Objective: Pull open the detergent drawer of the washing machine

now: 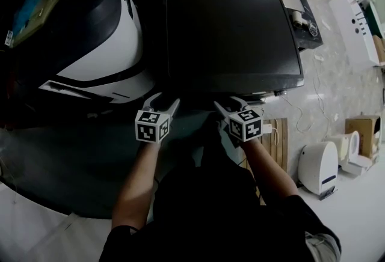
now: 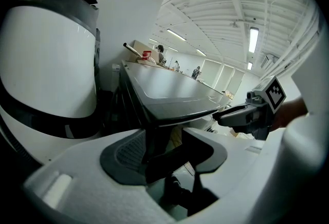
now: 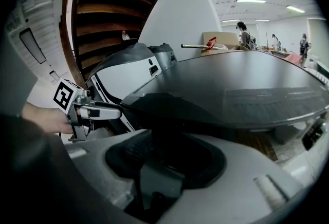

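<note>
Currently left tongs [image 1: 163, 100] and right tongs [image 1: 230, 103] gape wide by the washing machine [image 1: 234, 32]

Black short-sleeved cotton top [image 1: 204, 207], and a pale grey two-jaw tool in each hand.

The top's sleeves end above the elbows. The left gripper [image 1: 163, 102] and right gripper [image 1: 228, 103] share one build: pale grey tapering jaws in front of a white cube printed with black square markers [image 1: 152, 125]. In the left gripper view the jaw bodies are smooth, rounded, pale mouldings set with dark ribbed pads [image 2: 126, 153].
</note>
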`<act>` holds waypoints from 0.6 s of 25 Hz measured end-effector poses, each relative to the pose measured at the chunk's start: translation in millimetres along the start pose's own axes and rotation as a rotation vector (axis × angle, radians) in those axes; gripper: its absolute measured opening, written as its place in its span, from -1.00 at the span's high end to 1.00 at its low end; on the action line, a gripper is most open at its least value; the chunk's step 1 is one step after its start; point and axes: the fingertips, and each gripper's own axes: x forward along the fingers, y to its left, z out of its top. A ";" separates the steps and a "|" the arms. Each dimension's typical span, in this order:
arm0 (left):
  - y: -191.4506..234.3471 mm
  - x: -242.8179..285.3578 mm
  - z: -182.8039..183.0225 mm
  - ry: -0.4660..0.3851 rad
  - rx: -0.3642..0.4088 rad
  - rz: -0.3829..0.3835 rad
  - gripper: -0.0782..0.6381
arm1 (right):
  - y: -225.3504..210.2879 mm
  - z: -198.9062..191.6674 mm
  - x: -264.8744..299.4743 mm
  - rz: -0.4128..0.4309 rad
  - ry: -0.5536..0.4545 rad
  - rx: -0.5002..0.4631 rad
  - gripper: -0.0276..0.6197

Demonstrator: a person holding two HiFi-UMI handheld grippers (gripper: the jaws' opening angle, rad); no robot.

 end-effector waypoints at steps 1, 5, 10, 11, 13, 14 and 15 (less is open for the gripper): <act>-0.5 -0.8 -0.6 -0.001 -0.002 -0.006 0.16 | 1.7 -0.6 0.1 0.004 0.004 -0.005 0.39; -1.4 -2.6 -5.3 0.015 0.012 -0.008 0.16 | 3.1 -2.9 0.8 0.017 0.034 -0.034 0.33; -1.7 -2.8 -5.6 0.011 0.001 -0.002 0.16 | 6.6 -0.9 1.7 0.010 0.050 -0.028 0.33; -2.9 -3.3 -6.3 0.011 -0.002 -0.006 0.16 | 6.7 -1.0 1.4 0.009 0.050 -0.021 0.33; -6.9 -3.9 -7.5 0.011 0.002 -0.021 0.18 | 7.7 -0.2 0.8 0.005 0.045 -0.008 0.33; -8.2 -4.1 -7.9 0.012 0.005 -0.025 0.18 | 7.1 -1.2 0.8 0.000 0.046 -0.013 0.32; -8.7 -4.4 -7.9 0.012 0.006 -0.028 0.18 | 6.1 -3.2 1.0 -0.003 0.049 -0.022 0.33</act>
